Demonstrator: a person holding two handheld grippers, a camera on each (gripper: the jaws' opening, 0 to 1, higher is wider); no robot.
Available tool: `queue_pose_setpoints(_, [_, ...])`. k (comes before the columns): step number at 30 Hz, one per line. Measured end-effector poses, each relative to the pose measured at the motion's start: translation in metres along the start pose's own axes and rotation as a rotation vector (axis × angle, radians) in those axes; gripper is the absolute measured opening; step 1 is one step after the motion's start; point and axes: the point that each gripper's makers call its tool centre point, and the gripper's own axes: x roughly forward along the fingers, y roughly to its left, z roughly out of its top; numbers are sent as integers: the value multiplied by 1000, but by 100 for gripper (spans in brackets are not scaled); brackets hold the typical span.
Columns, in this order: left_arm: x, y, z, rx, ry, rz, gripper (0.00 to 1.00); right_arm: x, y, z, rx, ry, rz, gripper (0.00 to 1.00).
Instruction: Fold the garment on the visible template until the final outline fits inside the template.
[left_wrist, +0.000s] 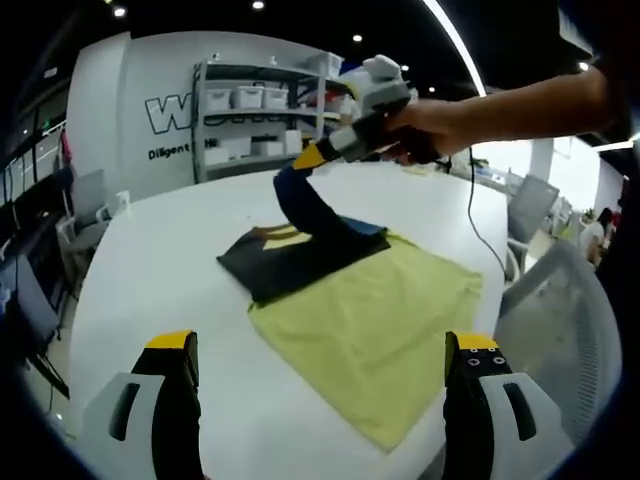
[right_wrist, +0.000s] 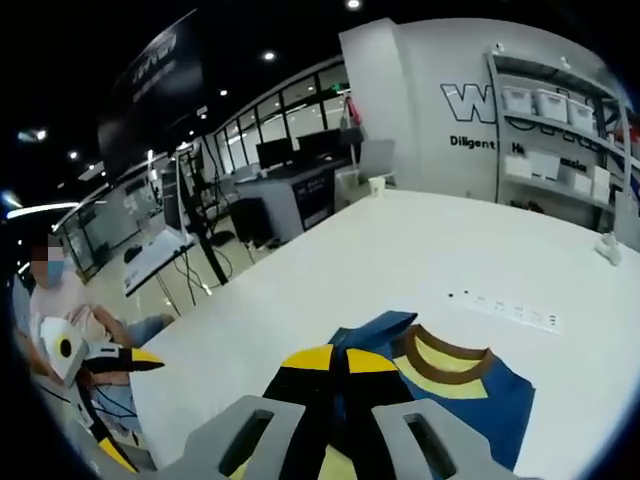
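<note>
A dark navy garment (left_wrist: 290, 258) with a brown collar (right_wrist: 452, 368) lies on the white table (left_wrist: 160, 270). Its near part overlaps a yellow-green template sheet (left_wrist: 380, 320). In the left gripper view, my right gripper (left_wrist: 308, 158), held by a person's hand, hovers above the garment's far side. It is shut on a strip of the dark fabric, which it holds pulled up off the table. The right gripper view shows its yellow-tipped jaws (right_wrist: 330, 362) closed on that fabric. My left gripper (left_wrist: 325, 350) stands wide open near the table's front edge, nothing between its jaws, short of the sheet.
A shelf with white bins (left_wrist: 260, 110) stands against the back wall. Chairs (left_wrist: 560, 300) line the table's right side, and a cable (left_wrist: 480, 225) runs across it. Sockets (right_wrist: 510, 308) are set into the tabletop beyond the garment. A seated person (right_wrist: 70, 310) is off to the left.
</note>
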Motion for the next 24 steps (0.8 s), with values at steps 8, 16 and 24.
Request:
queue_pose_setpoints(8, [3,0,-5,-12,8,-6,99,15,2,-18,15,34,7,0])
queue_pose_setpoints(16, [3,2,-6,-15,10,-7,99,32,8,-28,54,53,19,0])
queue_pose_setpoints(24, [3,7,-7,-29,5,2,99,47,18,-30,53,63,38,0])
